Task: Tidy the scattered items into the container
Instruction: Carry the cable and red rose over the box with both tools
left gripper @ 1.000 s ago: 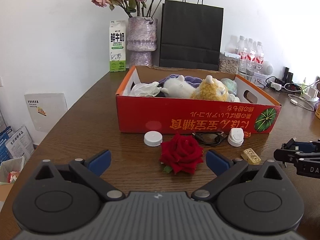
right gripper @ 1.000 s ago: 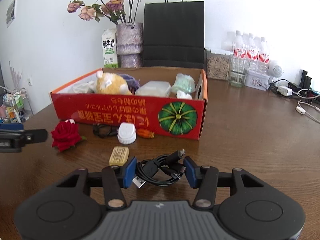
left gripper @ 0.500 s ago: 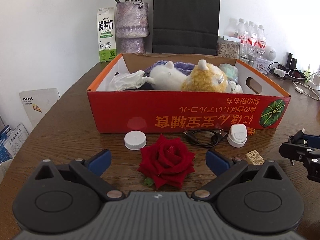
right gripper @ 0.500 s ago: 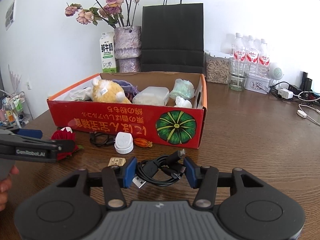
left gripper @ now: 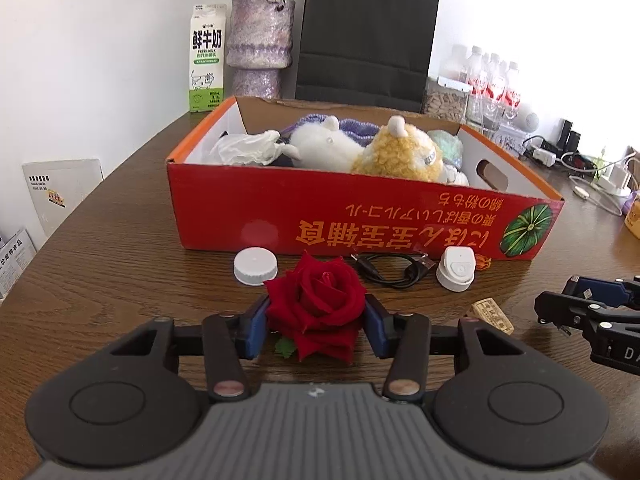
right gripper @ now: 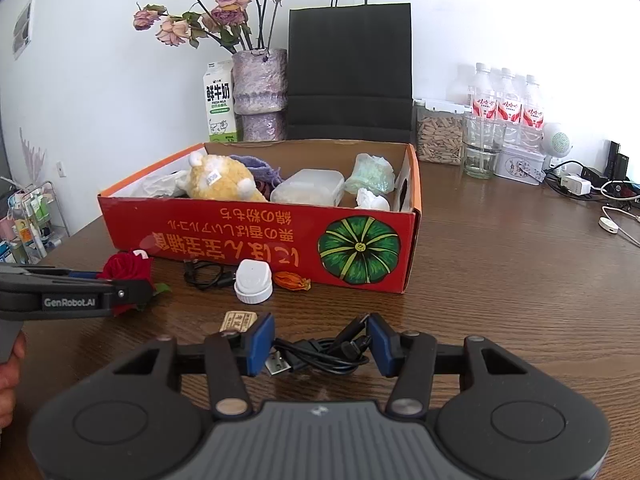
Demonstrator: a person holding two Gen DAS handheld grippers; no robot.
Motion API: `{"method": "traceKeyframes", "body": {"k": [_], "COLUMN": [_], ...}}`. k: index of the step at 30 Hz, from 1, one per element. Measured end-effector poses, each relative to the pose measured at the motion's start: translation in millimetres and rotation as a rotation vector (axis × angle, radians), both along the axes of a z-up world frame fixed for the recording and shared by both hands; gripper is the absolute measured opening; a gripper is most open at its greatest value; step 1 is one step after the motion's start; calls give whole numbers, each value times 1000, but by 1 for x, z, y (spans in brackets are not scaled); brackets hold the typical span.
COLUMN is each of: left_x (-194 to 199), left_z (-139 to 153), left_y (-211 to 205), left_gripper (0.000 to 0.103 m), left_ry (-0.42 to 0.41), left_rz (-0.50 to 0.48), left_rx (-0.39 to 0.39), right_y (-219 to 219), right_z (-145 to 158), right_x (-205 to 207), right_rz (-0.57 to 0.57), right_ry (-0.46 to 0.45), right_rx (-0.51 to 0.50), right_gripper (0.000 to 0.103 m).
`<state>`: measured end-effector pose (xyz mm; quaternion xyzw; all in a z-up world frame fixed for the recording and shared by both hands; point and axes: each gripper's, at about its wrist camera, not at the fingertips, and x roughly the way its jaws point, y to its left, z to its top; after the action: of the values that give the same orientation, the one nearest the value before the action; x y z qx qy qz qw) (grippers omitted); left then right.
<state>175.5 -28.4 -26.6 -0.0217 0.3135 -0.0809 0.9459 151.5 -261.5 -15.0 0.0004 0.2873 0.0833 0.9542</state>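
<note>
Nearest, left gripper (left gripper: 316, 330) closing on the red fabric rose (left gripper: 316, 304), blue pads just at the outer petals, bloom resting on the brown wooden worktop (left gripper: 120, 264). Soft, light, crushable: best taken gently across the full head, not the stub of stem. Right gripper (right gripper: 321, 345) narrowed around the coiled black USB cable (right gripper: 320, 356), pads touching the loops; limp and springy, likely to uncoil or slip unless grasped across the bundle. Beyond, white bottle cap (left gripper: 256, 266) and white flip lid (left gripper: 456, 274) loose before the red cardboard box (left gripper: 360, 216), already part full.
</note>
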Motion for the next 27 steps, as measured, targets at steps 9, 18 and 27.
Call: {"method": "traceKeyframes", "body": {"k": [9, 18, 27], "left_x": [-17, -19, 11], "left_z": [18, 59, 91], "left_y": [10, 12, 9], "left_gripper": [49, 49, 49], "left_ry": [-58, -189, -282], "left_rz": [-3, -6, 23], "left_rx": [-29, -57, -83], "right_y": [-2, 4, 15], "right_z": [12, 44, 76], "right_x": [-4, 2, 35], "right_rz": [-4, 9, 18], "right_ry": [-37, -127, -214], "right_rx": [0, 7, 37], "right_gripper": [50, 50, 50]}}
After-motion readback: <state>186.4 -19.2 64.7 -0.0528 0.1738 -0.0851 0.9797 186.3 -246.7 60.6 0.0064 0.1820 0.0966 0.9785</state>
